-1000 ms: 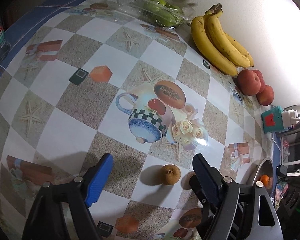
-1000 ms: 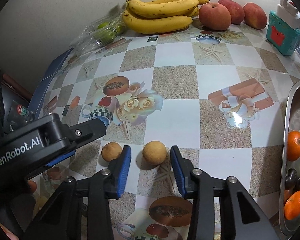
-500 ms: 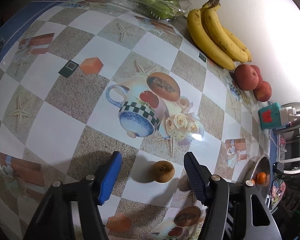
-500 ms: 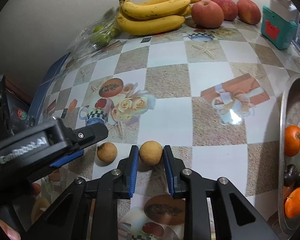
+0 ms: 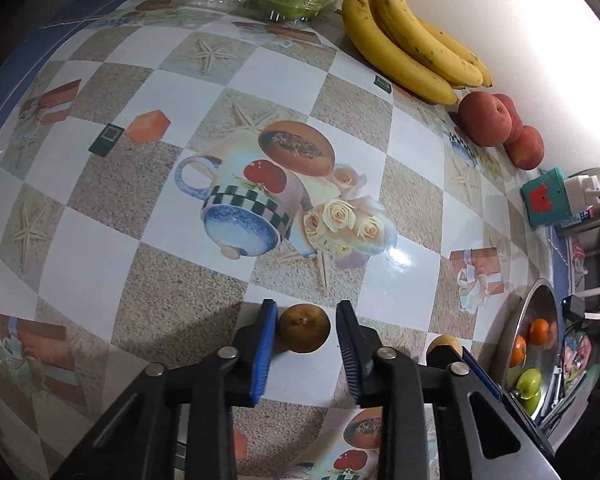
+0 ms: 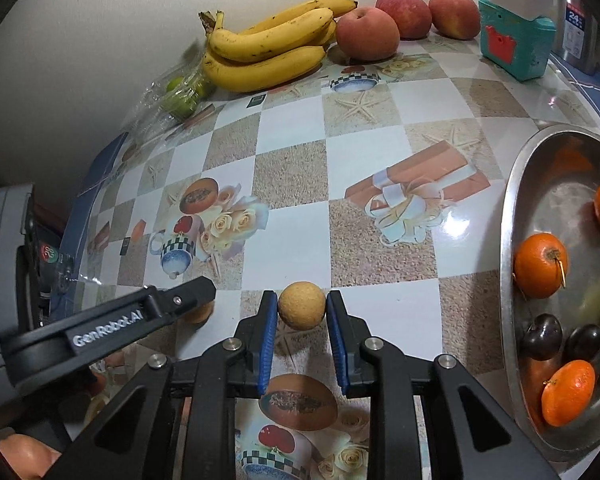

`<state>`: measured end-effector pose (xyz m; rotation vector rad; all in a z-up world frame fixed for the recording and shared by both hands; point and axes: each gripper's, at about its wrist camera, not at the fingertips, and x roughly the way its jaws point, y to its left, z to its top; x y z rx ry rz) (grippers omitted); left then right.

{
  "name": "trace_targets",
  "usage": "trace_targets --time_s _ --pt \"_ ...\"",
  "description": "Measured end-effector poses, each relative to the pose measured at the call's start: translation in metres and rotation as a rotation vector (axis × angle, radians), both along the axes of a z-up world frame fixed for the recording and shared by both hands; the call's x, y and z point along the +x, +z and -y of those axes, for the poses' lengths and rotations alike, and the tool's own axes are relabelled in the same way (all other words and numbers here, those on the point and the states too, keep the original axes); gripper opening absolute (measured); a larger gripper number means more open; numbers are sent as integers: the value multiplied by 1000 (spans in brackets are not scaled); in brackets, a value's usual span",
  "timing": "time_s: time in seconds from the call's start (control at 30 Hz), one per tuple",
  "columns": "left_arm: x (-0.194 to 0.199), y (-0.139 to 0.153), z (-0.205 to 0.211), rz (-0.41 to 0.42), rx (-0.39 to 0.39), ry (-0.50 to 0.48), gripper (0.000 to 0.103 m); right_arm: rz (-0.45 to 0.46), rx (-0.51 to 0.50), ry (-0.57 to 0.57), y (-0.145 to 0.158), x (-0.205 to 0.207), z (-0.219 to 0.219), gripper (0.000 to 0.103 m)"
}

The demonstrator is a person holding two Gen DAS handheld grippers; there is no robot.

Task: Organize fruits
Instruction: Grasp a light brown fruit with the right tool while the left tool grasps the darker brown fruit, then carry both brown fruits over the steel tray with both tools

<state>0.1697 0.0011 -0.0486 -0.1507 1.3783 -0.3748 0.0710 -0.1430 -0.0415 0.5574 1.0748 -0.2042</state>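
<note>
My left gripper (image 5: 306,316) has its blue pads around a small brown round fruit (image 5: 303,328) on the table; the left pad touches it and a thin gap shows at the right pad. My right gripper (image 6: 302,307) is shut on a small tan round fruit (image 6: 301,306), held just above the tablecloth. That tan fruit also peeks out behind the right gripper in the left wrist view (image 5: 444,345). In the right wrist view the brown fruit (image 6: 198,313) is mostly hidden behind the left gripper's arm. A steel bowl (image 6: 512,216) at the right holds tangerines (image 6: 540,265), dark plums and a green fruit.
Bananas (image 6: 268,52), three peaches (image 6: 367,34) and a clear box of green fruit (image 6: 180,94) line the back wall. A teal charger block (image 6: 514,40) stands at the back right. The table has a patterned checked cloth (image 5: 100,272).
My left gripper's jaws have closed in around the brown fruit. My right gripper has gripped the tan fruit and lifted it slightly.
</note>
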Motion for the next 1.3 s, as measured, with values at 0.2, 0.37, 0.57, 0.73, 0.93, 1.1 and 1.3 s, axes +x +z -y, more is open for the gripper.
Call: trace_targets --time_s 0.2,0.37,0.57,0.73,0.93,1.1,1.3 --pt "0 6 -4 13 -9 18 28 9 14 -11 5 -5 2 26" --pt "-2 19 -4 47 -21 24 28 17 22 -21 11 -11 3 26" --pt "-10 37 -5 90 -35 23 28 28 26 -32 23 -24 4 26" --pt "-19 57 -1 143 -34 8 28 45 12 -39 36 -38 5 26" --pt "-31 72 6 182 -33 -3 28 67 16 -62 48 -59 10 26" --pt "-43 78 19 203 -21 -26 28 79 8 -81 55 -73 20 26" --pt "-64 80 55 209 -38 -113 28 65 -6 -165 53 -91 53 26"
